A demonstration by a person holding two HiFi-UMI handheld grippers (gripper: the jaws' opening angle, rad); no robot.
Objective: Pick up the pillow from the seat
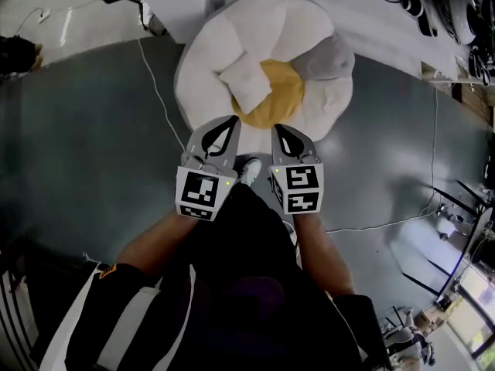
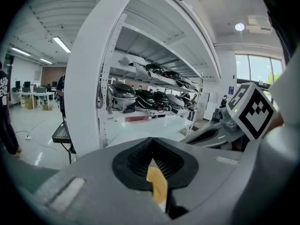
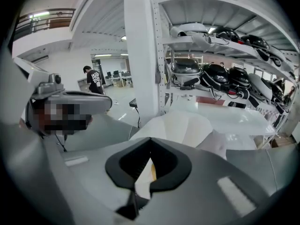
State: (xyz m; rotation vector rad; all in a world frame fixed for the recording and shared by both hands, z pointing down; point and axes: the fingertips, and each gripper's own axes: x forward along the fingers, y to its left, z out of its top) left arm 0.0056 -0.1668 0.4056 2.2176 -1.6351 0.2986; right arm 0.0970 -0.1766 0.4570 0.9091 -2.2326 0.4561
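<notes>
2 grippers, left (image 1: pixel 231 122) and right (image 1: pixel 281 131), are hovering at the seat's (image 1: pixel 207 46) near rim, jaws clenched on nothing. The white pillow (image 1: pixel 249 84) is lying at the seat's middle, on its yellow cushion (image 1: pixel 280 97). We are judging that the jaws need opening wide before reaching in.

White across the puffy seat (image 1: pixel 213 49), yolk yellow at its middle. White too on the square pillow (image 1: pixel 246 85) at the yellow's left edge; grey on a cushion (image 1: pixel 332 56) at the seat's right rim. Dark grey over the floor (image 1: pixel 93 145), crossed by a thin white cable (image 1: pixel 158 91). Pale grey on left gripper (image 1: pixel 232 124) and right gripper (image 1: pixel 280 131), black inside the jaws; black-and-white squares on the marker cubes (image 1: pixel 203 194). Black clothing (image 1: pixel 240 284) with white stripes.
</notes>
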